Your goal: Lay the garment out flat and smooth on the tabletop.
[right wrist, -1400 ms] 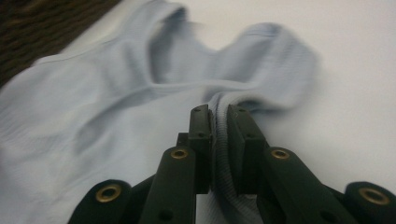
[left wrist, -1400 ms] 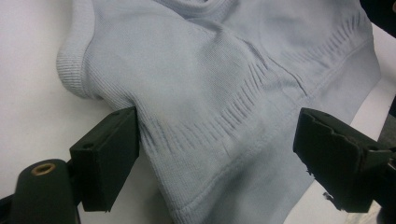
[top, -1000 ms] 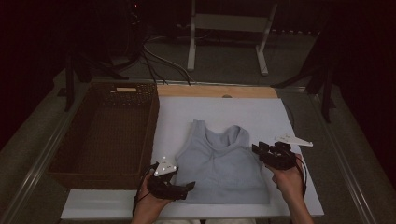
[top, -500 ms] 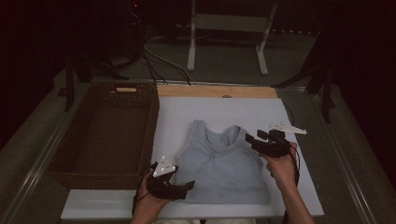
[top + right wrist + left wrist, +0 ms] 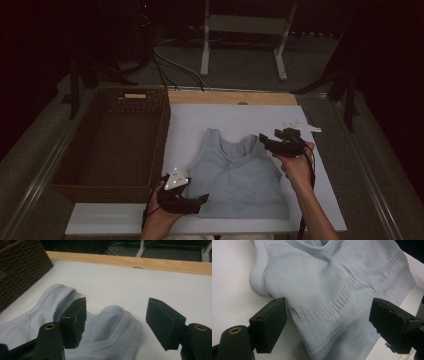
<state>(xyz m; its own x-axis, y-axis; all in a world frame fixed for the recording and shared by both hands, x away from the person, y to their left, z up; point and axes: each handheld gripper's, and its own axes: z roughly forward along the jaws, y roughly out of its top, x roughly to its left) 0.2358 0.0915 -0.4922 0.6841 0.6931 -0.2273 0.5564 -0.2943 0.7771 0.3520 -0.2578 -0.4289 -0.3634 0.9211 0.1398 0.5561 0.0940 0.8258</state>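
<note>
Pale blue tank top (image 5: 235, 177) lies flat on the white table (image 5: 320, 200), neck away from the person, hem toward them. Left gripper (image 5: 192, 202) sits low at the top's near-left corner, jaws spread wide w/ nothing pinched; in the left gripper view the ribbed hem corner of the top (image 5: 337, 305) lies between and just ahead of the two black jaws, cloth running up and away from them, armhole edge just beyond the left jaw, but no pad presses on it. Right gripper (image 5: 270, 142) hangs over the top's far-right shoulder strap, jaws have just been opening and stand apart, nothing gripped; in the right gripper view one strap (image 5: 117, 317) sits below and between the jaws, the other strap curls out past the left jaw, bare table beyond the right jaw. Wicker basket (image 5: 112, 140) stands well off to the left of both grippers, alongside the top, touching neither. Wooden strip (image 5: 230, 97) runs along the table's far edge, well ahead of the right gripper
</note>
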